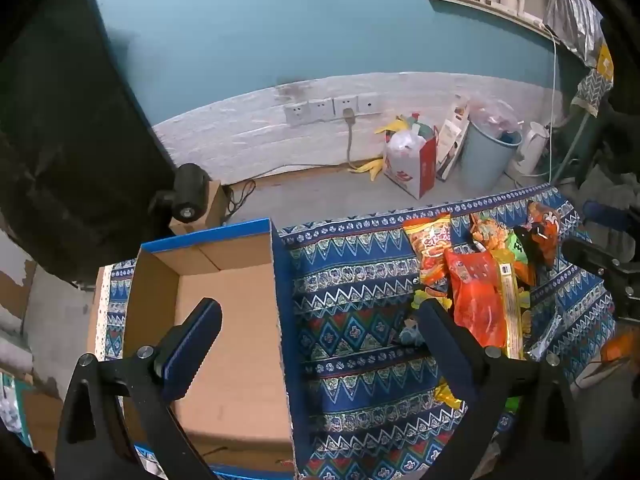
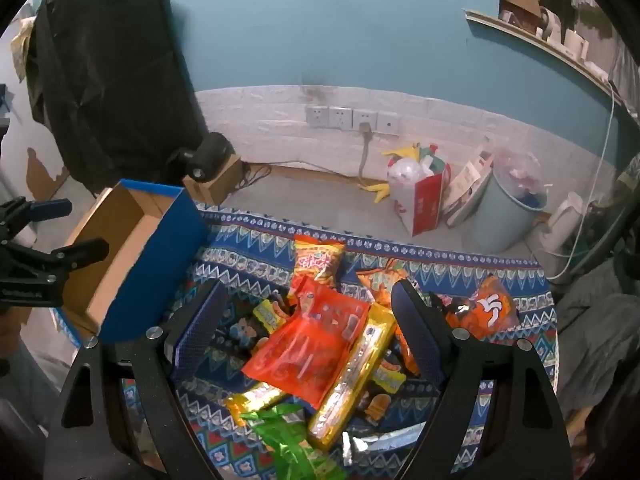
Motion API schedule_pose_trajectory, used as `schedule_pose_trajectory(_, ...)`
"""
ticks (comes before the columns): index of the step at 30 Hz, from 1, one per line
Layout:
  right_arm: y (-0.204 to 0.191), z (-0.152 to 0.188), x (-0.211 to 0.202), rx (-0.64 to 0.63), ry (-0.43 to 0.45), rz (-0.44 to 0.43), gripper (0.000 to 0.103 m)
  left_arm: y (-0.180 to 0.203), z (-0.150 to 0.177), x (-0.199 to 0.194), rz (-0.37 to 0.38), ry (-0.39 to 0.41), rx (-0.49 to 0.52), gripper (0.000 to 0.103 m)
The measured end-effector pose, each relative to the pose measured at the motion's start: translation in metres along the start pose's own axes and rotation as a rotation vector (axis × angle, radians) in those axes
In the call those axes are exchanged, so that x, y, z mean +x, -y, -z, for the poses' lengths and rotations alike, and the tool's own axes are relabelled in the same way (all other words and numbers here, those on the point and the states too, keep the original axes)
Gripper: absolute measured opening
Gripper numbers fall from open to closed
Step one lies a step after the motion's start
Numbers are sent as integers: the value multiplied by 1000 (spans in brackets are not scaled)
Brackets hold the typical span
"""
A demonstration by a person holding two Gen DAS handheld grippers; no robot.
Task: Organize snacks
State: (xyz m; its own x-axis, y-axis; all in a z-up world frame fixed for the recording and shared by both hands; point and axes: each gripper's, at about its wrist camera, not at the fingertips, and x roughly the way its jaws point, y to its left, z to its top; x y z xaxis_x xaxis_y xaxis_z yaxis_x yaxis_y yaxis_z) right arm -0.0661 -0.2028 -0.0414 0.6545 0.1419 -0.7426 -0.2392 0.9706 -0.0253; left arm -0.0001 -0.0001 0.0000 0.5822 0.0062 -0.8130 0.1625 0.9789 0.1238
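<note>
Both tongs stand wide open and hold nothing. The left tongs [image 1: 316,316] hover over the near wall of the cardboard box [image 1: 224,320], which sits open and bare inside at the left end of the patterned bench cloth [image 1: 360,280]. The right tongs [image 2: 308,312] straddle the snack pile, directly above the red packet [image 2: 308,344] lying on the gold bar [image 2: 352,376]. Recommended: lower onto the red packet alone, pinch its middle, and avoid snagging neighbouring wrappers before carrying to the box.
</note>
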Motion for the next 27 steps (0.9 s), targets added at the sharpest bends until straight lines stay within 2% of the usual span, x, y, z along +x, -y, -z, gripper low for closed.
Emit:
schedule_pose_trajectory(9,0,0,0,-2,-2,4,83,-4,14,2,0,-4,-15,99)
schedule_pose_trajectory(13,-1,3,-1,-2,-2,9,83,-3,6,7,28,-40,-19,99)
schedule_pose_trajectory(27,3,2,4,5,-28,13,83,0,6,12,39,-59,-13,99)
